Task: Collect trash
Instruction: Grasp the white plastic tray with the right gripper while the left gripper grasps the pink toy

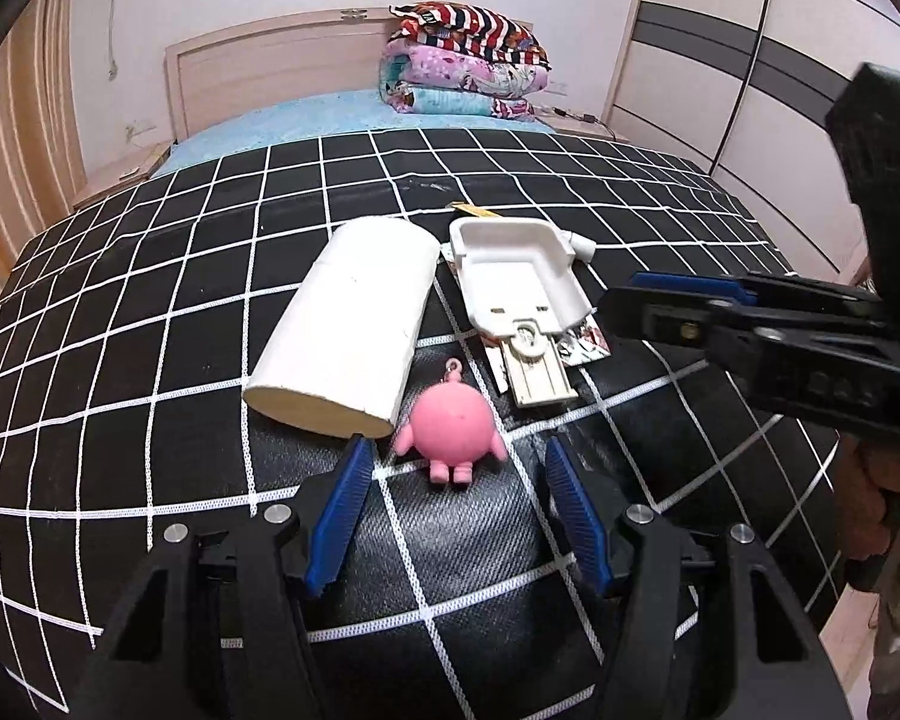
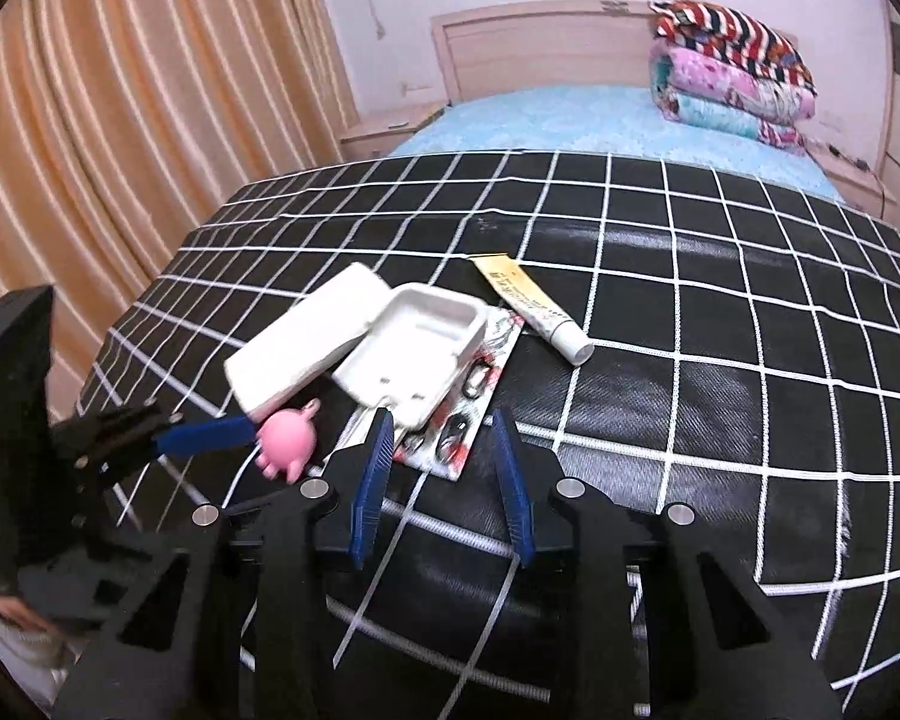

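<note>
Checked bedcover, probably vinyl.

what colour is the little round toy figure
Pink toy figure, clearest in the left wrist view.

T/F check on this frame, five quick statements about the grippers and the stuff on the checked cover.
1. Both grippers are open. True: left gripper, right gripper.
2. The pink toy is held in the left gripper. False: it lies on the checked cover, just ahead of the open jaws.
3. The tube lies apart from the white tray. True.
4. The white roll stands upright. False: it lies on its side.
5. Folded blankets are stacked by the headboard. True.
</note>
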A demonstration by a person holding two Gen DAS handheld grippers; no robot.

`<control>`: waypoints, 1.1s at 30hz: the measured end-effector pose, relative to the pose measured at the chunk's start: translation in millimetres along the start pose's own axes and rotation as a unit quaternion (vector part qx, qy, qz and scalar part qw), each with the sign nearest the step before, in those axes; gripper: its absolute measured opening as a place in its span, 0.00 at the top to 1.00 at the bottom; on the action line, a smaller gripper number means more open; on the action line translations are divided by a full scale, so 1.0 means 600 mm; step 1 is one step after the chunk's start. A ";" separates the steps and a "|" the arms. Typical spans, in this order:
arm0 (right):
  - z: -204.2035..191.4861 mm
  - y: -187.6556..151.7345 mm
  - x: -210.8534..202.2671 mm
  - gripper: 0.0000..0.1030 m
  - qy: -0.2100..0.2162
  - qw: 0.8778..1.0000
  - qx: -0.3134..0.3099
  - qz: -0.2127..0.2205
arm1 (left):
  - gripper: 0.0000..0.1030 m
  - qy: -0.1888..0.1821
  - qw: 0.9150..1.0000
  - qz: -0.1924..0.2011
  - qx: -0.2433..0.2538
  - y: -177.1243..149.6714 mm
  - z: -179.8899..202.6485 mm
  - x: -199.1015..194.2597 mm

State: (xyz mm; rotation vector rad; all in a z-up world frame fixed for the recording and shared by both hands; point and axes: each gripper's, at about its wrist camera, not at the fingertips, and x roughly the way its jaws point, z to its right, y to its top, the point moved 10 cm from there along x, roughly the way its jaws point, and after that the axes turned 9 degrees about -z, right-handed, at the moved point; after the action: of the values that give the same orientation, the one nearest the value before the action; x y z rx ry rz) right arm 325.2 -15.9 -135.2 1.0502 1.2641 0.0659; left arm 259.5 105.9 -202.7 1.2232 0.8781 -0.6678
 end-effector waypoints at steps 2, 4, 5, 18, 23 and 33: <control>0.004 0.006 0.007 0.67 0.001 1.000 0.007 0.002 | 0.44 0.006 1.000 0.001 -0.001 0.005 0.000 0.003; 0.009 0.012 0.009 0.67 -0.002 1.000 0.015 0.006 | 0.44 0.010 1.000 0.000 0.001 0.010 0.000 0.006; 0.012 0.017 0.011 0.67 -0.005 1.000 0.019 0.007 | 0.44 0.014 1.000 0.001 0.001 0.012 0.000 0.008; 0.023 0.032 0.026 0.94 -0.005 0.999 0.046 0.009 | 0.65 0.034 0.999 0.009 0.016 0.006 0.005 0.003; 0.020 0.027 0.009 0.94 -0.002 0.999 0.046 0.017 | 0.65 0.029 0.999 0.017 0.021 -0.009 0.012 -0.015; -0.004 0.005 -0.035 0.94 -0.008 0.999 0.026 0.031 | 0.65 0.019 0.999 0.043 0.016 -0.022 0.019 -0.067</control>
State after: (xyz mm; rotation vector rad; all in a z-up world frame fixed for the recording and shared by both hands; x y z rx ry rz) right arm 317.3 -24.8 -117.3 1.1338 1.2241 0.0723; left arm 230.1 90.8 -174.2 1.2995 0.8446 -0.5933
